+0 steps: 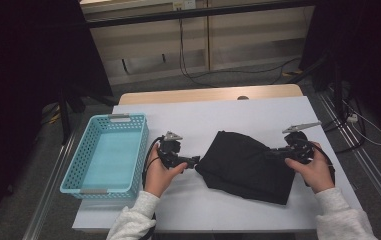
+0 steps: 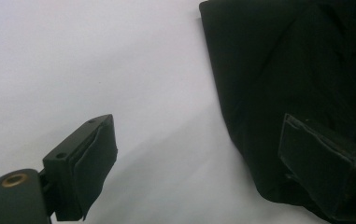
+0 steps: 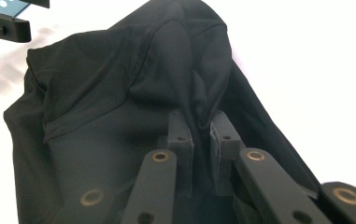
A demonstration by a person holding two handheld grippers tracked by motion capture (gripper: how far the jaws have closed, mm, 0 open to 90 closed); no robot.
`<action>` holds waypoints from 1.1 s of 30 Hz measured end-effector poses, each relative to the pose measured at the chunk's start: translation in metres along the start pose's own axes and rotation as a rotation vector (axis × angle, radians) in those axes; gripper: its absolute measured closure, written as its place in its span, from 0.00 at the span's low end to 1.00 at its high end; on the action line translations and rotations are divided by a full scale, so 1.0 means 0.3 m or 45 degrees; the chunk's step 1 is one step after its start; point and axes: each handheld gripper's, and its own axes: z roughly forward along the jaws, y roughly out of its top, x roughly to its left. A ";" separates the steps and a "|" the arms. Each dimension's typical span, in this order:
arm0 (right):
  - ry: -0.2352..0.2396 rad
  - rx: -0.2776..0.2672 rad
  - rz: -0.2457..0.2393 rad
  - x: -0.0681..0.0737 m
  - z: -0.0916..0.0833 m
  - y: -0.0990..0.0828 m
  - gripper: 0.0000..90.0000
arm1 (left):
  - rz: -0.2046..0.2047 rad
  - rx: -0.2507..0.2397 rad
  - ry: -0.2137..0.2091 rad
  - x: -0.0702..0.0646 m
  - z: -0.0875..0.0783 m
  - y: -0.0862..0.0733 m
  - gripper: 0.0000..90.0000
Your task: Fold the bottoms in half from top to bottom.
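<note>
On the white worktop (image 1: 238, 120), a black garment (image 1: 248, 165) lies folded between two hand-held grippers.

The right gripper (image 3: 202, 140) has its fingers (image 3: 181, 140) closed on a pinched ridge of the garment at its right edge, the cloth bunched up between the pads. The left gripper (image 2: 199, 158) sits at the garment's left corner with its fingers (image 2: 89, 163) standing wide apart: one is over bare worktop, the other over the cloth's edge, and nothing is clamped. A light blue basket (image 1: 85, 150) stands on the worktop just to the left of the left hand (image 1: 159, 172), apart from the garment.
</note>
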 end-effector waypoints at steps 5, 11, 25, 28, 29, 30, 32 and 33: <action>0.009 -0.005 0.006 0.002 -0.005 0.001 0.92 | -0.004 -0.021 0.005 0.004 -0.012 0.005 0.13; 0.010 -0.005 0.010 -0.004 -0.019 -0.009 0.92 | -0.008 -0.020 0.008 0.004 -0.004 0.002 0.13; 0.018 -0.002 0.036 -0.016 -0.040 -0.022 0.91 | 0.003 -0.009 0.001 -0.005 0.006 0.004 0.13; 0.009 0.001 0.039 -0.018 -0.041 -0.029 0.91 | 0.003 -0.004 0.001 -0.006 0.011 0.003 0.13; 0.008 0.005 0.041 -0.017 -0.040 -0.030 0.91 | 0.008 -0.003 -0.001 -0.008 0.014 0.003 0.13; 0.008 0.009 0.036 -0.018 -0.040 -0.031 0.91 | 0.008 -0.002 -0.001 -0.009 0.016 0.004 0.13; 0.008 0.009 0.039 -0.017 -0.042 -0.033 0.91 | 0.012 0.002 -0.004 -0.011 0.017 0.006 0.13; 0.007 0.009 0.040 -0.016 -0.043 -0.034 0.91 | 0.017 0.002 -0.006 -0.011 0.017 0.009 0.13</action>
